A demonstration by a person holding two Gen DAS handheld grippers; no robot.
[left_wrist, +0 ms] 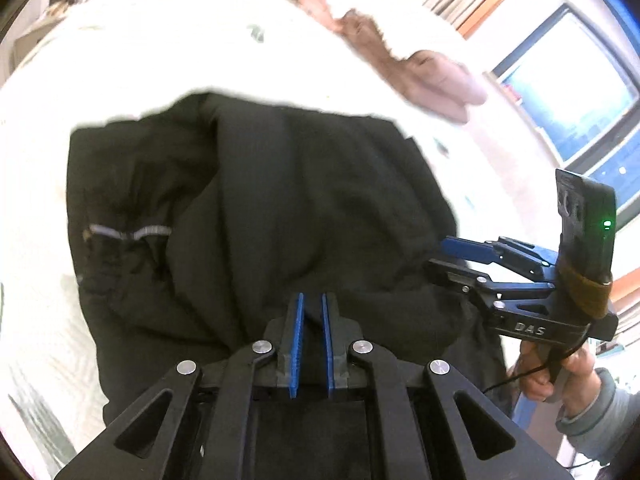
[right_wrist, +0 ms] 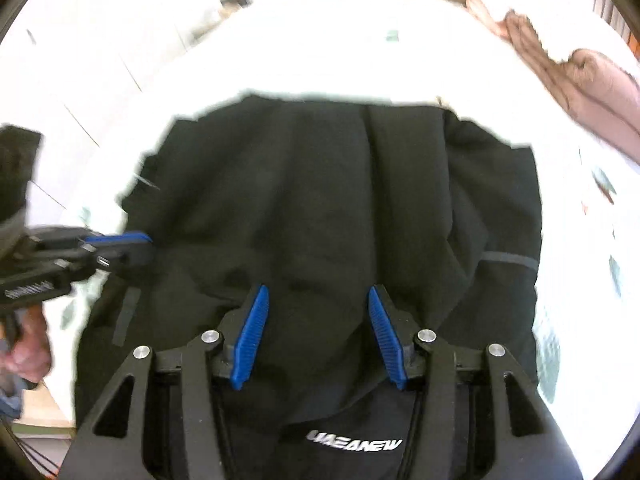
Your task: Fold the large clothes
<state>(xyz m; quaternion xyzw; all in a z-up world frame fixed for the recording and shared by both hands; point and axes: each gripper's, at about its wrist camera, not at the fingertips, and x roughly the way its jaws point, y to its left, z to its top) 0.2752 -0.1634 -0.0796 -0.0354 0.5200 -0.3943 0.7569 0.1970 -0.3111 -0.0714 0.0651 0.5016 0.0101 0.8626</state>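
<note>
The black jacket [left_wrist: 248, 216] lies on the white bed [left_wrist: 168, 60]. It is bunched up in the middle of the bed, with deep folds that run from its far edge toward the near edge. It is not flat yet.

The jacket looks soft and floppy. It is big, so it is likely a bit heavy, and it will sag if it is lifted by one corner. The cloth looks smooth, so it may slip out of a weak pinch. I think the best places to take hold are the edges and corners, with one gripper on each side of the jacket, so it can be pulled flat and then folded over.

The jacket is all black. It has a thin grey stripe [left_wrist: 128, 233] on one side. It has white letters [right_wrist: 354, 446] on the part nearest the right camera.

The left gripper [left_wrist: 312, 344] sits over the near edge of the jacket. Its blue pads [left_wrist: 297, 344] are close together with a thin gap between them. I cannot tell if any cloth is caught in that gap. The right gripper [right_wrist: 316, 336] is over the near part of the jacket too. Its blue pads [right_wrist: 250, 340] are spread wide and hold nothing.

A brown blanket [left_wrist: 436, 80] lies past the far side of the jacket, well apart from it.
</note>
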